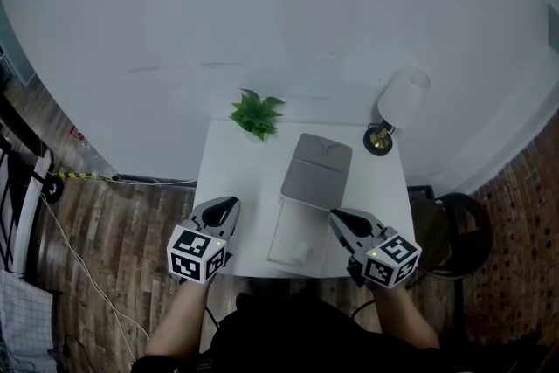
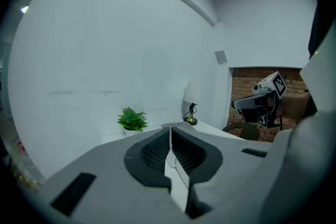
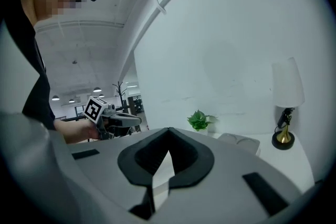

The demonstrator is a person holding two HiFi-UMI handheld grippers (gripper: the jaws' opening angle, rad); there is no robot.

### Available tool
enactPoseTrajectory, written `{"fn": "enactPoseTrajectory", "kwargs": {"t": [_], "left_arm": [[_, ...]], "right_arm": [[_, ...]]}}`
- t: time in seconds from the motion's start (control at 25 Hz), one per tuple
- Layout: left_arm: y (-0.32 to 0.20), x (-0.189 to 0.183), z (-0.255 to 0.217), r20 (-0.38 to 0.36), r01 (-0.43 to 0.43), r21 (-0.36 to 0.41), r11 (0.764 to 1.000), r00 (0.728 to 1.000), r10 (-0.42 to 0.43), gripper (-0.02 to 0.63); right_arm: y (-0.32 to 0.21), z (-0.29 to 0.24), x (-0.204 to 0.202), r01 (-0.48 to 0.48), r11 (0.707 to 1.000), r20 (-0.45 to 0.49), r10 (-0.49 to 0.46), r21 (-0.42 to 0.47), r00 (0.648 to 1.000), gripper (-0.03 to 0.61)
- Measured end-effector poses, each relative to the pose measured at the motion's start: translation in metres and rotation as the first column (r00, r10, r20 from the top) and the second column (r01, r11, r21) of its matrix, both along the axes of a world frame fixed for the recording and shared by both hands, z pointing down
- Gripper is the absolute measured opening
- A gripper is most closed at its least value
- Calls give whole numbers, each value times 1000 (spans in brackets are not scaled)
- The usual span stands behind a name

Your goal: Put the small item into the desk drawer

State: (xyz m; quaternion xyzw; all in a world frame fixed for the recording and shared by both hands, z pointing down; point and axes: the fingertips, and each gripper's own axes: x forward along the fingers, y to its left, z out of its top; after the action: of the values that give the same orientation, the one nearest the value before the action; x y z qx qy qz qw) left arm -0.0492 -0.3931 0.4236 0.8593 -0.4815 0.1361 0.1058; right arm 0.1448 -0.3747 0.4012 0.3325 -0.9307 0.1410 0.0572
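Nearest the person, both tools hang just off the front edge of the white tabletop [image 1: 240,179], one on either side of the pulled-out drawer [image 1: 278,233]. That looks like a stand-off pose that keeps the drawer's path free. The left claw [image 1: 229,204] is clenched: in its own view the two dark pads meet at a seam, with nothing caught between them. The right claw [image 1: 337,219] is likewise closed and empty, its tips meeting in a point. Each points roughly level toward the far wall [image 1: 279,13], not down at the work, so neither seems set for a grasp. Between them the drawer stands open toward the person, and a small pale item [image 1: 300,251] appears to lie on its floor near the front, though it is too faint to say what it is. If that is the task's thing, the placing is likely done and only pushing the drawer home would remain. Behind it sits the grey drawer unit [image 1: 319,175], set mid-tabletop. A potted plant [image 1: 256,113] and a white-shaded table lamp [image 1: 397,105] stand against the wall, well clear of the drawer.
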Motion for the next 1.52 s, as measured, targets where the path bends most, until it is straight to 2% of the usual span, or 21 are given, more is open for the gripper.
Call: {"fn": "enactPoseTrajectory", "kwargs": {"t": [0.24,0.4,0.64,0.8,1.08,1.28,1.52], "left_arm": [[-6,-31,-22,-41,26,27,999,999,-25,21],[-12,-46,-43,-46,50,75,996,998,-47,21],[-19,-64,-77,-45,123,167,978,992,-117,21],[-18,-64,-92,-56,137,212,968,990,-127,21],[-23,-65,-75,-53,157,190,969,987,-149,21],[-23,-64,-64,-51,174,165,971,985,-167,21],[-23,-55,-55,-39,163,147,976,986,-159,21]], "right_arm": [[-14,-39,-29,-4,994,12,3,111,1000,3],[-22,-64,-40,3,982,11,-5,187,1000,3],[-37,-106,-18,-97,956,72,80,276,994,3],[-37,-116,-16,-152,941,112,123,303,986,3],[-36,-97,-24,-138,946,75,121,294,990,3],[-32,-91,-26,-118,935,3,124,335,992,3],[-33,-80,-23,-113,946,3,118,303,993,3]]}}
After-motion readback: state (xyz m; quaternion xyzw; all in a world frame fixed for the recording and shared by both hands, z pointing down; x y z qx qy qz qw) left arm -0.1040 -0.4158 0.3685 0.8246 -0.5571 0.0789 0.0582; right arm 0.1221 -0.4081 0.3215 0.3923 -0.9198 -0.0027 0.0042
